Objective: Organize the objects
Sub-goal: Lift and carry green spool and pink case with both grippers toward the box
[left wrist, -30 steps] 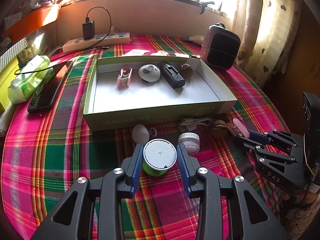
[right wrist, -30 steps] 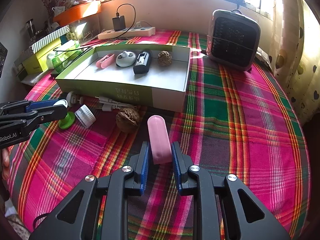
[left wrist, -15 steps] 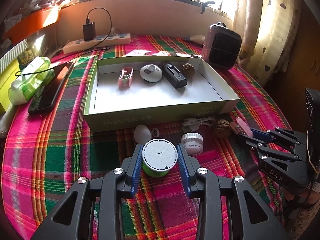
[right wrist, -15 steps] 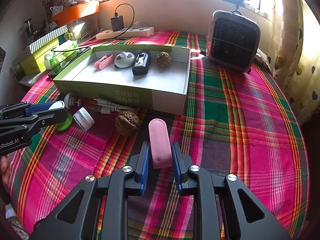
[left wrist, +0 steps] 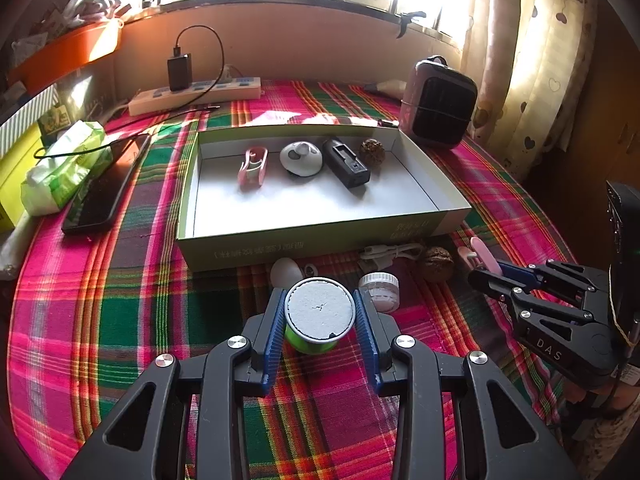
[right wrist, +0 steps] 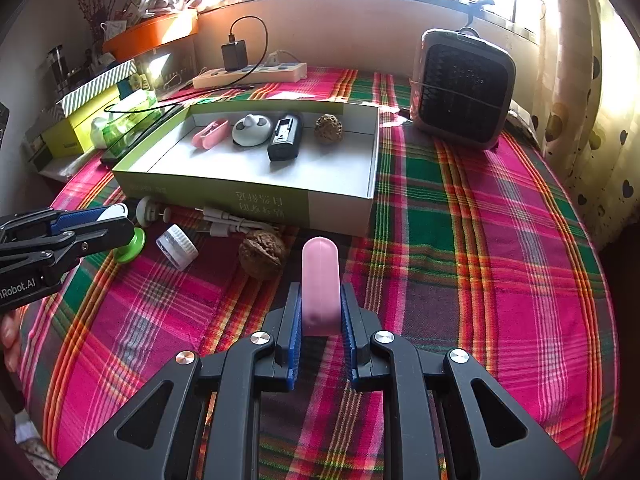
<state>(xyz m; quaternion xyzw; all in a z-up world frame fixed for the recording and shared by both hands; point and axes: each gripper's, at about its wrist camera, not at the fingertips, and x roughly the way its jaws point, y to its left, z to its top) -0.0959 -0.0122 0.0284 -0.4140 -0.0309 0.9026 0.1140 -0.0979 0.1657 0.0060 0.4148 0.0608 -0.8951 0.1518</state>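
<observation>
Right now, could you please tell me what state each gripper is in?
Left gripper: closed on the green spool.
Right gripper: closed on the pink case.

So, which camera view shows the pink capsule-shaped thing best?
The right wrist view: the pink capsule fills the centre, clamped between the right gripper pads. The left wrist view shows only its thin tip at the far right.

A woven plaid cloth (right wrist: 460, 248) in pink and green covers the table. The shallow green cardboard box (left wrist: 312, 236) looks matt; the rounded pink plastic case (right wrist: 320, 280) smooth; the brown walnut (right wrist: 262, 254) rough.
</observation>
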